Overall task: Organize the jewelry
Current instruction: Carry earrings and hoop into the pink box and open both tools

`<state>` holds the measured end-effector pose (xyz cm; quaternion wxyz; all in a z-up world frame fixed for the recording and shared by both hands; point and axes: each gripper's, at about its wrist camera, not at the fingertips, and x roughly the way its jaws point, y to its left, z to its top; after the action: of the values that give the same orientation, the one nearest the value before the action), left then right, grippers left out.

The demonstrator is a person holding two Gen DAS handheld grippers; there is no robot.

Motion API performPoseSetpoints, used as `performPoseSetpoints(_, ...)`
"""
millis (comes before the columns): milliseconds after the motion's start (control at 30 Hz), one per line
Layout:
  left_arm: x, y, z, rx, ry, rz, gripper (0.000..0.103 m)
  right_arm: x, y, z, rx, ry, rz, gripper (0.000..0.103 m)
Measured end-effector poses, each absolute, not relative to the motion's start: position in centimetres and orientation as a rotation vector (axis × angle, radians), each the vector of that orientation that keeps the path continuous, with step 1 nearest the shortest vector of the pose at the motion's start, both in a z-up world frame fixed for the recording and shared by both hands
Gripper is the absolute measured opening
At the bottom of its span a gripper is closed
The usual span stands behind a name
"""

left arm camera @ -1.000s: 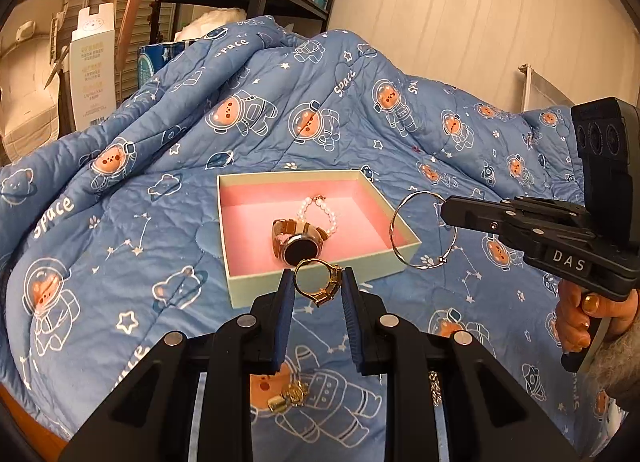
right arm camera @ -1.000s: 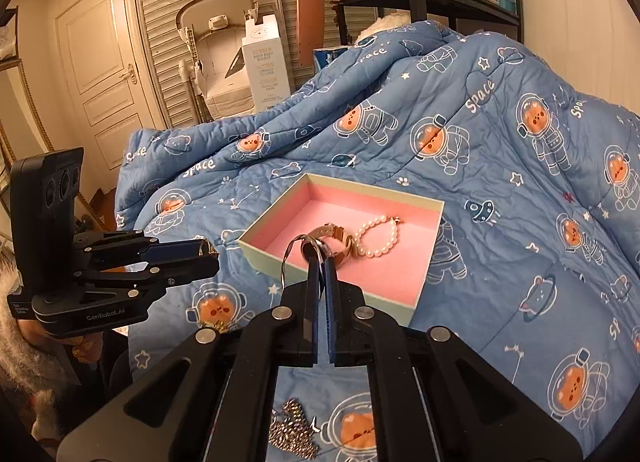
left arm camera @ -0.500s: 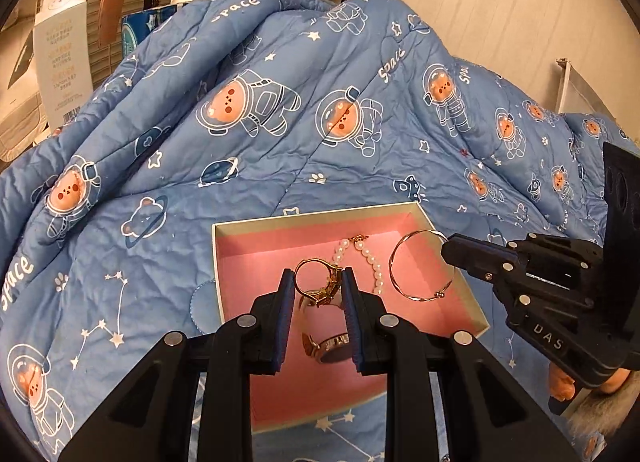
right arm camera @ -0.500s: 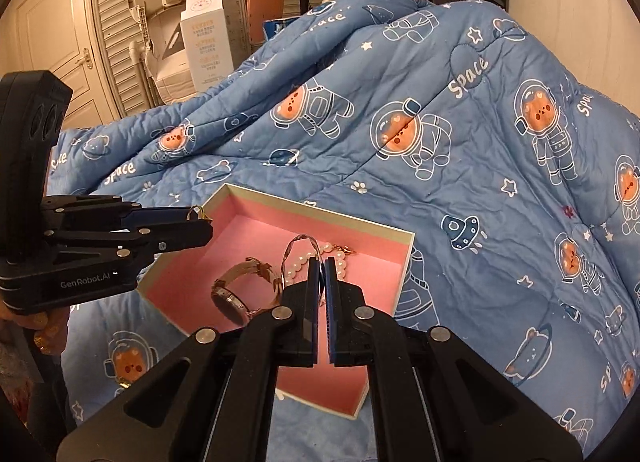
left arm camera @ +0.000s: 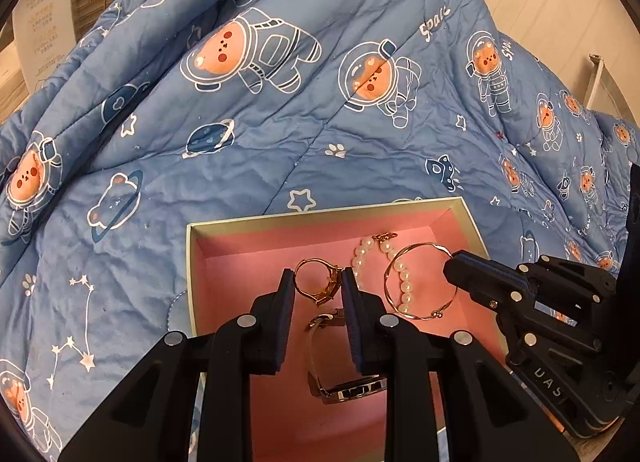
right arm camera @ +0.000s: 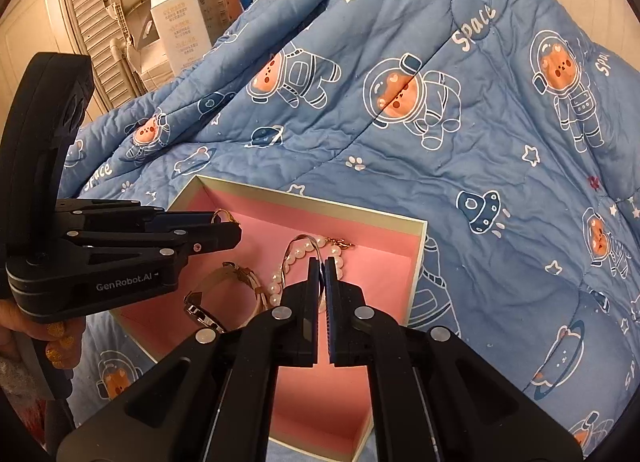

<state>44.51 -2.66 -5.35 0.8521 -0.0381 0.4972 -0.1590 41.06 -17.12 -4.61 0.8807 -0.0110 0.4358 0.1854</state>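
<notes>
box [left arm camera: 320,218] with pink lining sits on the blue astronaut-bear quilt [left arm camera: 280,134], and you hold both grippers over it. your left gripper [left arm camera: 317,286] has its fingers pinching a gold ring [left arm camera: 316,282] between the pads, ring held above the pink floor toward the box's middle. your right gripper [right arm camera: 321,274] has its fingers pressed nearly together on a thin gold bangle [left arm camera: 420,282]; in the left wrist view the hoop hangs from its tip over the right half of the box, overlapping the pearl bracelet [left arm camera: 396,266] in view. can't tell whether the bangle touches the pearls or the floor.

pearl bracelet lies on the box floor near the far right corner, its gold clasp toward the far wall. watch [left arm camera: 344,386] lies on the floor at the middle toward the near edge, dark face nearest you, strap [right arm camera: 236,278] running back; in the left wrist view it sits right under your left gripper.

in the right wrist view your left gripper [right arm camera: 228,228] comes in from the left over the box's left edge, with your hand [right arm camera: 56,342] and its gold glitter nails on the handle. white carton [right arm camera: 180,30] stands beyond the quilt.
</notes>
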Motion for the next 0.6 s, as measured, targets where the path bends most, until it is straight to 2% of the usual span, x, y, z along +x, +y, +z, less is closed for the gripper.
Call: performPoseSetpoints(600,46.1,-4.8,-8.1,-0.017,1.176,-0.256,0.023,43.0,-16.2,-6.3,-0.088,0.964,0.359,0.004)
